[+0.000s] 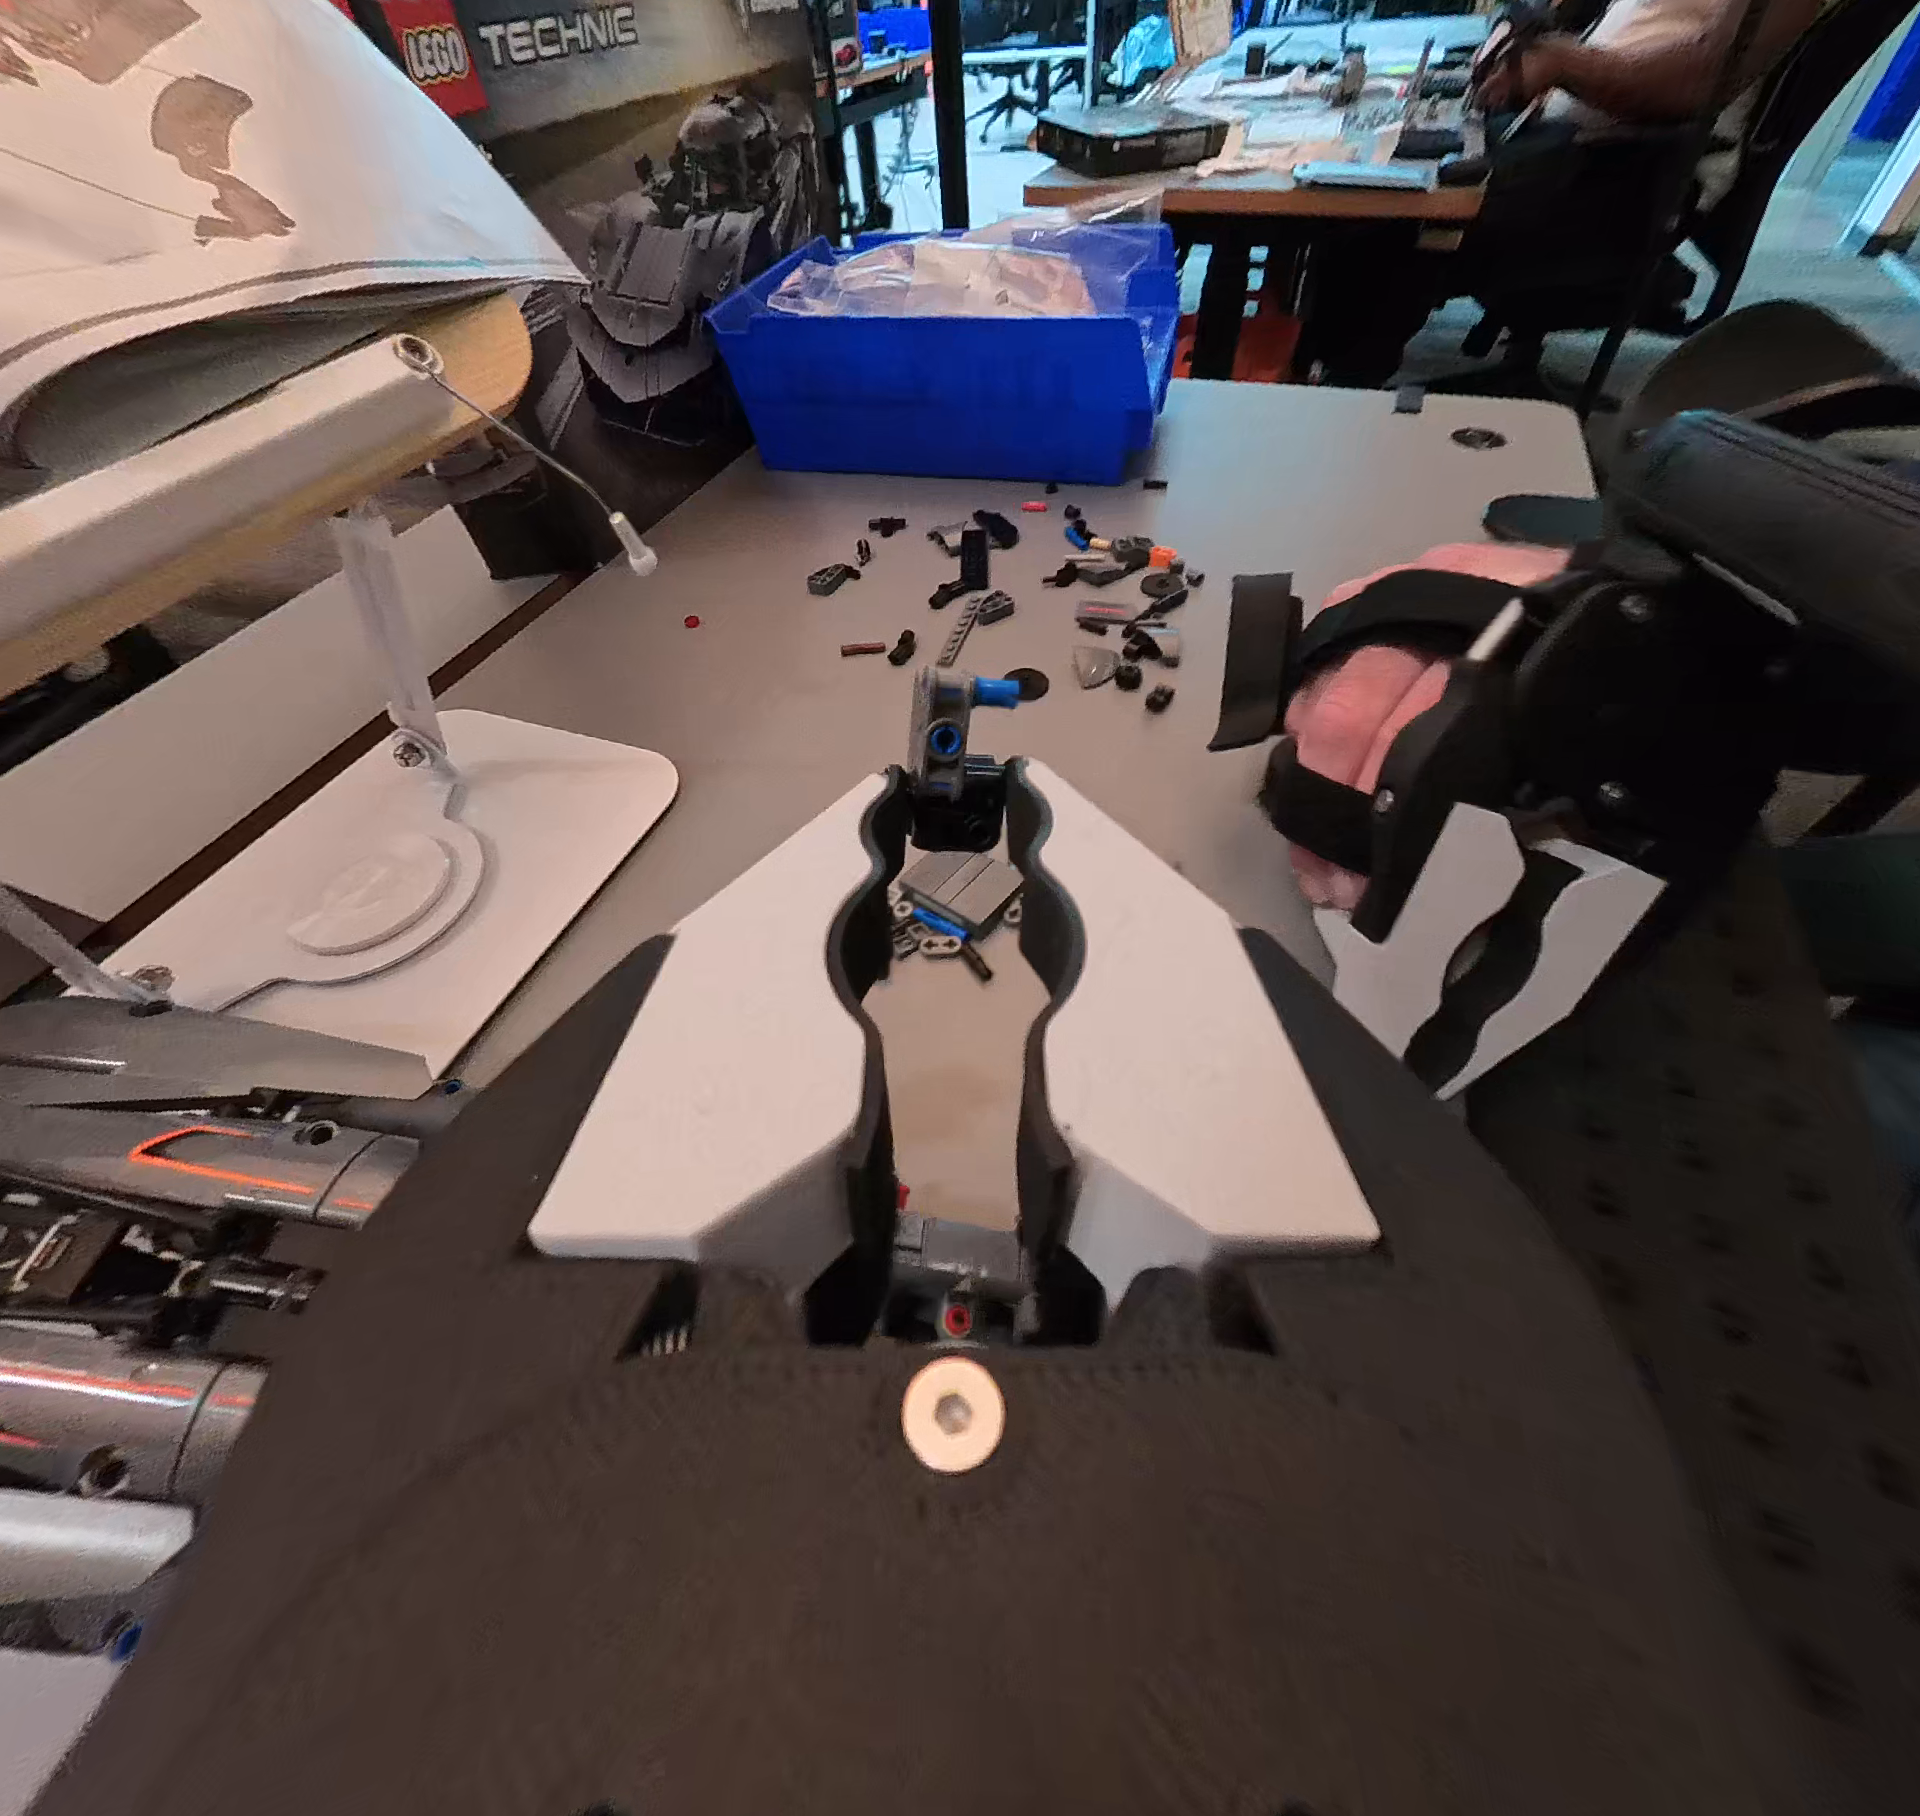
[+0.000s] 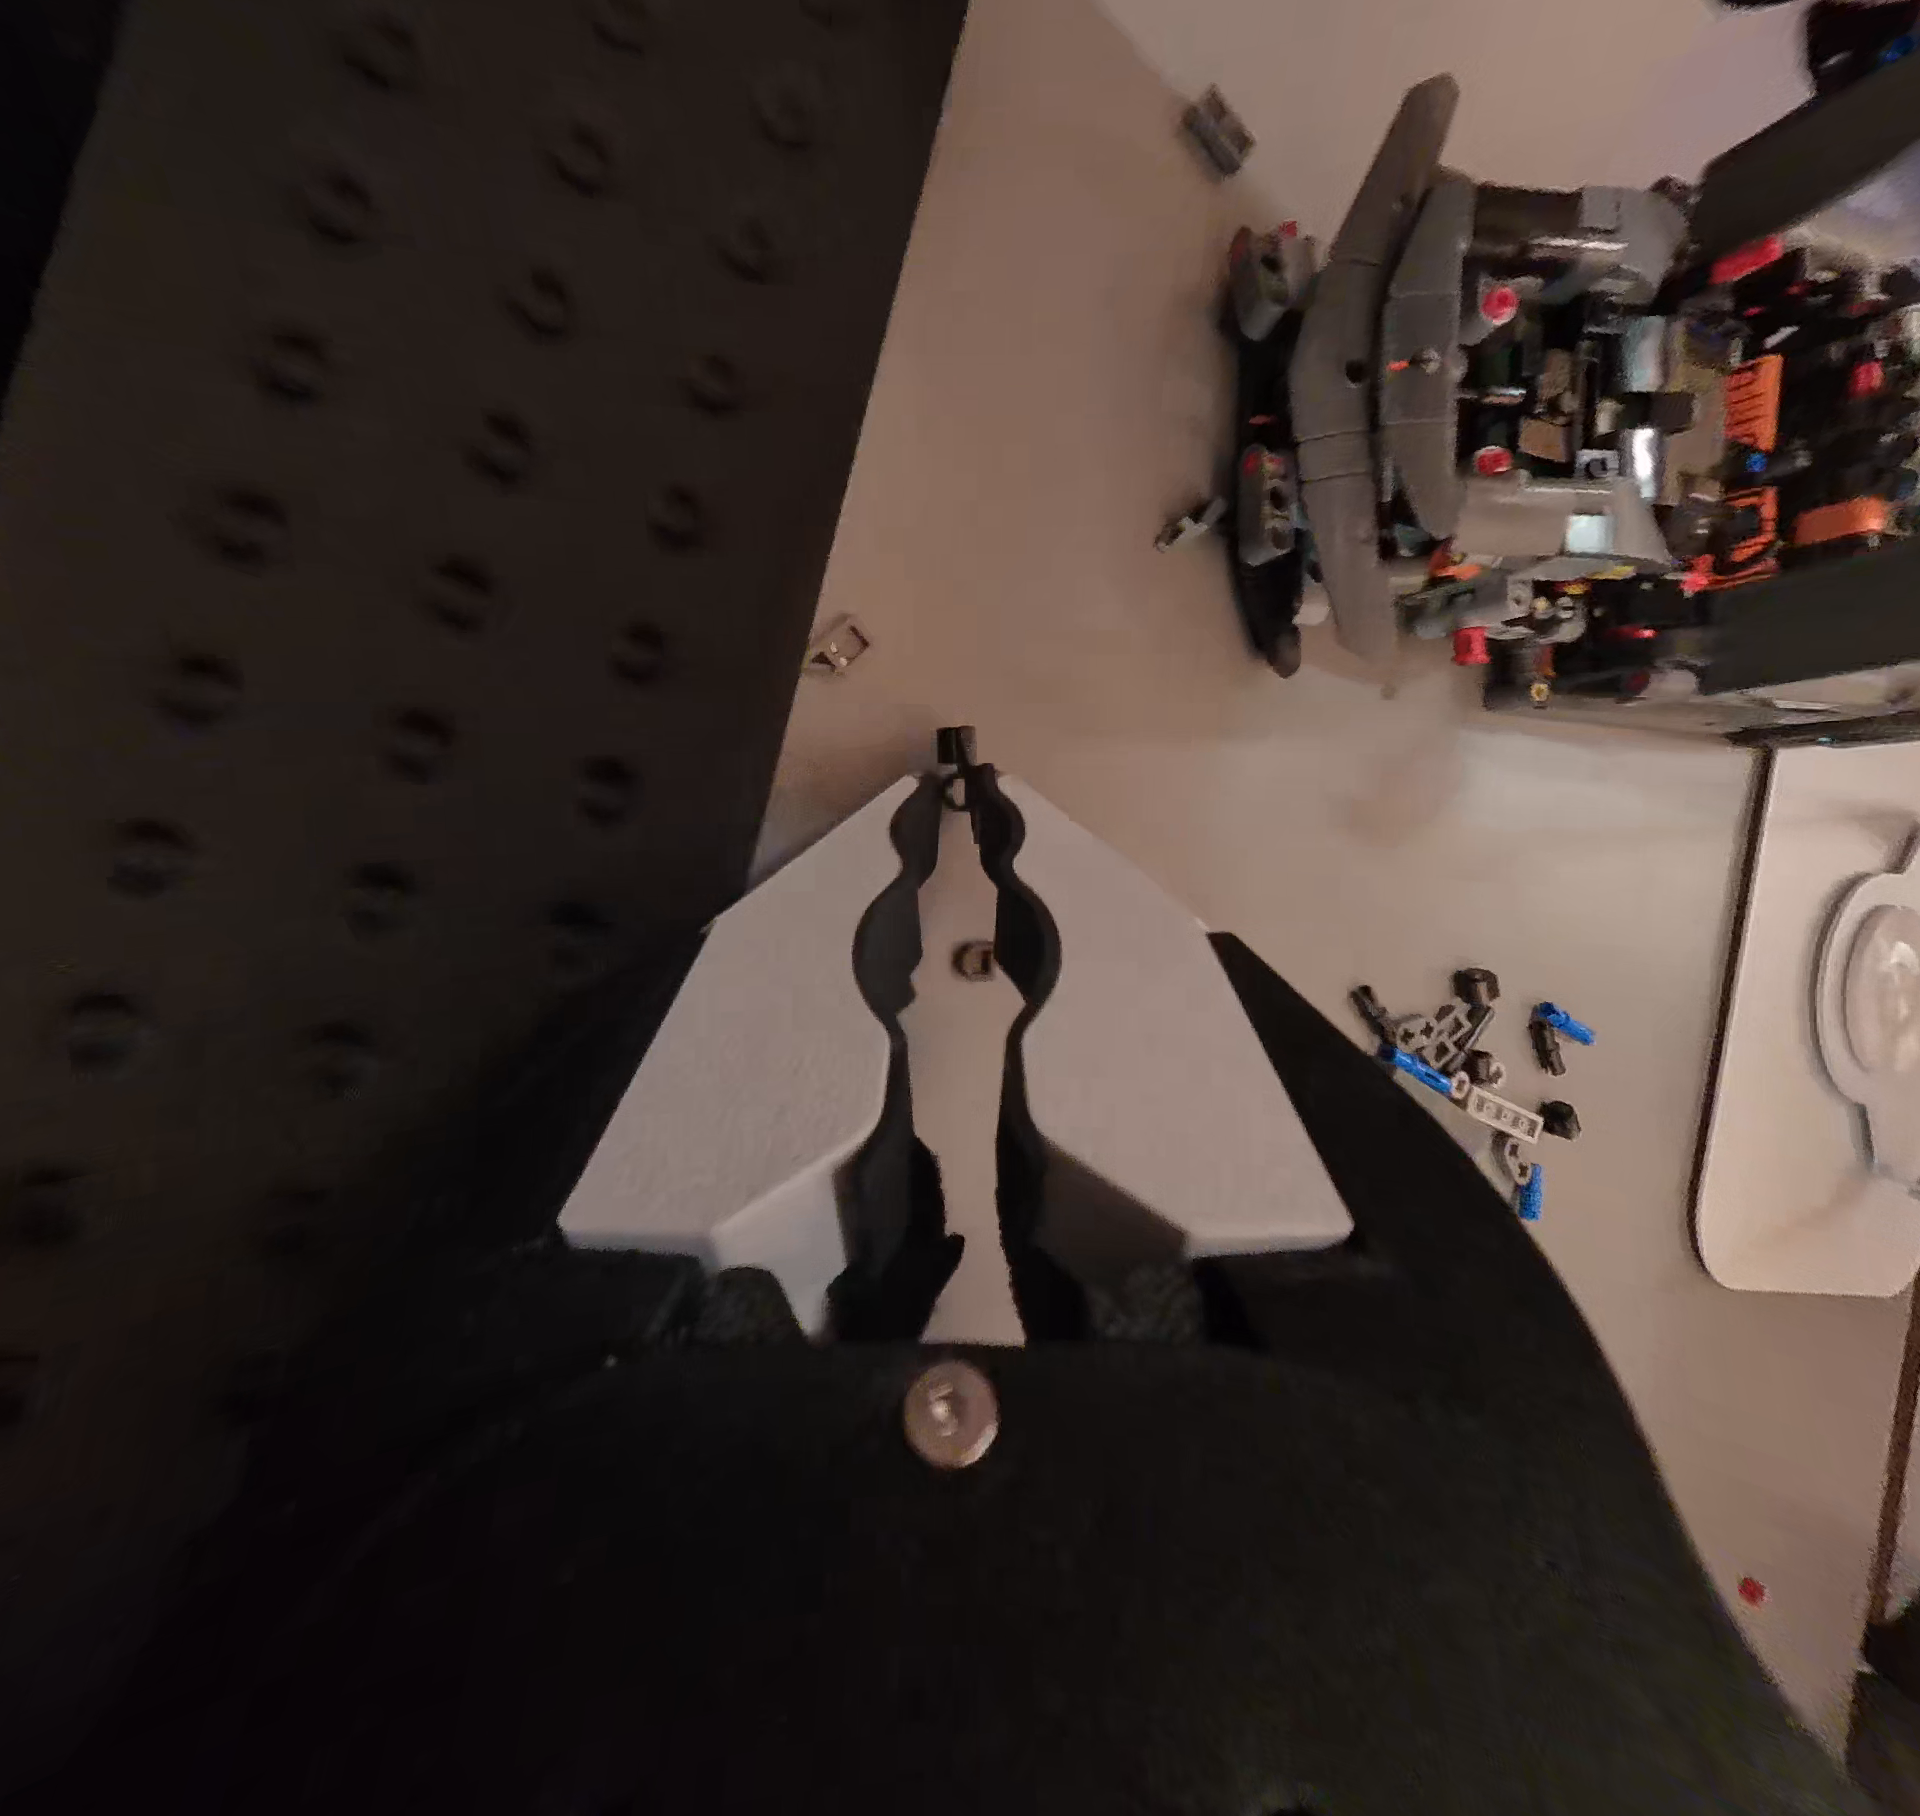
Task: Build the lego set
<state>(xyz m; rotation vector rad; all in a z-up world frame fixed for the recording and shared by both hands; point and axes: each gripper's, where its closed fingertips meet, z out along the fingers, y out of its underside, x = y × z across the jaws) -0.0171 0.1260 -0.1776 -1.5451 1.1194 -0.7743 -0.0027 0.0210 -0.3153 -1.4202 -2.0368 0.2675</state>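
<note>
- The left gripper (image 1: 951,800) is gripping a small sub-assembly (image 1: 948,748) at its fingertips: a grey beam piece with blue pins standing up from a black connector, held above the grey table (image 1: 1351,478)
- The right gripper (image 2: 961,779) is pinching a small black pin (image 2: 954,746) at the very tips of its closed fingers, near the table's near edge; in the left wrist view it is showing at the right, strapped to the person's hand (image 1: 1361,696)
- The large partly built model (image 2: 1558,436), grey and black with orange and red accents, is sitting on the table far and to the right in the right wrist view, well apart from both grippers
- Loose parts are lying in two scatters: a far one (image 1: 1081,592) near the blue bin (image 1: 945,364) of bagged pieces, and a nearer cluster with blue pins (image 2: 1475,1070) beside the white base of the stand (image 1: 416,873) that is holding the instruction booklet (image 1: 208,156)
- The step in hand seems to be adding the black pin to the held sub-assembly
- The next move is calling for bringing the two grippers together, lining the pin up with an open hole and pressing it straight in while the left grip is holding firm; a skewed push could twist the piece out of the fingers
</note>
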